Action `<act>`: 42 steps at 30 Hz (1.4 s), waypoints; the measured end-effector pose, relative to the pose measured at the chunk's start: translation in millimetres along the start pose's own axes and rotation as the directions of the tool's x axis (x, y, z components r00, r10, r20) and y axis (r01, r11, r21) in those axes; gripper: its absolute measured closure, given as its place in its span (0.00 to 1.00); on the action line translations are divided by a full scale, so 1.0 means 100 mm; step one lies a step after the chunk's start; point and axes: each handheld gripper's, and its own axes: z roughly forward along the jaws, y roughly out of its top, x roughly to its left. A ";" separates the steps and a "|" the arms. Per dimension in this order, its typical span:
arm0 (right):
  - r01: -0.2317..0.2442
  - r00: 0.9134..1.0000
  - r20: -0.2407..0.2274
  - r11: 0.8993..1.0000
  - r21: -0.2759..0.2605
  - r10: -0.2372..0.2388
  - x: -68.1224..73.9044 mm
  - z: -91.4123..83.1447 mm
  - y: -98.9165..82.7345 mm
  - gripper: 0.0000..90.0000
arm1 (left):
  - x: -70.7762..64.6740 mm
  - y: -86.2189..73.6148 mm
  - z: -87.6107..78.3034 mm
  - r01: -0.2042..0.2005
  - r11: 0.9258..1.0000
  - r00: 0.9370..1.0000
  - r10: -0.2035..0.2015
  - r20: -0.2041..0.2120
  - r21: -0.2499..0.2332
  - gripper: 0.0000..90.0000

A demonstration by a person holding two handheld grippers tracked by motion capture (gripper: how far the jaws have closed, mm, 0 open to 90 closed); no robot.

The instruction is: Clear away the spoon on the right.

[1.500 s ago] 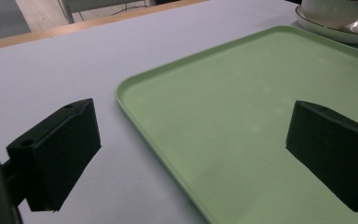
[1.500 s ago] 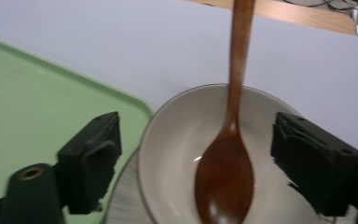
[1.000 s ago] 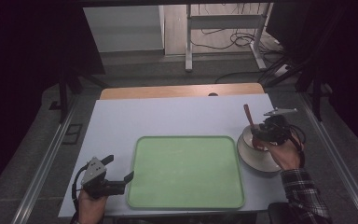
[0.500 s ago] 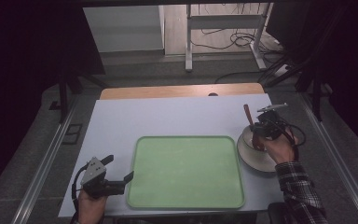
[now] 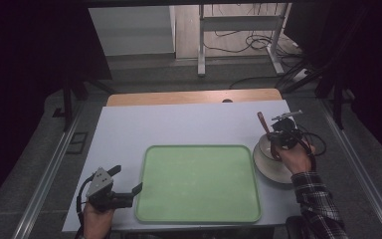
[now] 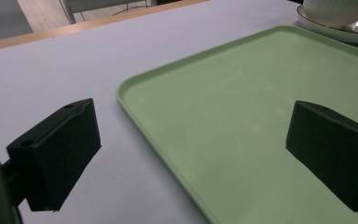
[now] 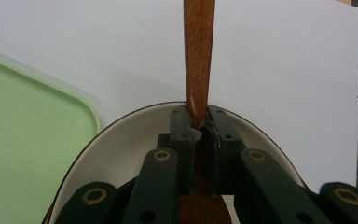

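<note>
A: What was the right claw [image 7: 198, 128] doing at that moment?

B: It was over the white bowl [image 5: 266, 149] at the right edge of the desk [image 5: 189, 119], and its jaws had just been closing on the wooden spoon [image 7: 199, 56]. In the right gripper view the two pads pinched the handle low down, just inside the bowl's rim, with the rest of the handle rising out past it.

A: Why grip it so low?

B: My guess is that a hold near the bowl end gave better control for lifting the spoon clear without tipping the bowl. The handle leaned away from the person, so the claw came at it along its length.

A: And the bowl itself?

B: It sat on a plate [image 5: 273, 172], just beside the right edge of the green tray [image 5: 199, 184]. That closeness probably meant a short carry if the spoon was bound for the tray.

A: The left claw [image 5: 127, 181]?

B: Its jaws stood wide apart with nothing between them, resting low by the tray's near left corner. In the left gripper view one jaw hung over the desk and the other over the tray. It looked parked, perhaps ready to steady the tray.
</note>
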 end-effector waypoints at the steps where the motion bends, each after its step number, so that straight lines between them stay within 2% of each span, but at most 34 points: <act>1: 0.000 1.000 0.000 1.000 0.000 0.000 0.00 0.00 0.00 0.92 | 0.00 0.00 0.00 0.000 1.000 1.000 0.000 0.000 0.000 0.03; 5: -0.017 1.000 -0.013 1.000 0.000 0.017 -0.01 -0.02 0.02 0.92 | 0.00 0.00 0.00 0.000 1.000 1.000 0.000 0.000 0.000 0.03; 16: -0.025 0.998 -0.057 1.000 0.012 0.026 -0.06 -0.16 0.12 0.92 | 0.00 0.00 0.00 0.000 1.000 1.000 0.000 -0.001 0.000 0.03; 25: -0.033 0.995 -0.093 0.998 0.061 0.039 -0.11 -0.25 0.22 0.92 | 0.00 0.00 0.00 -0.001 1.000 1.000 0.001 0.000 -0.001 0.03; 31: -0.034 0.995 -0.096 0.997 0.075 0.041 -0.12 -0.30 0.27 0.92 | 0.00 0.00 0.00 -0.001 1.000 1.000 0.001 -0.001 -0.001 0.03; 42: -0.058 0.988 -0.138 0.993 0.101 0.071 -0.13 -0.47 0.38 0.92 | 0.00 0.00 0.00 -0.001 1.000 1.000 0.001 0.000 -0.002 0.03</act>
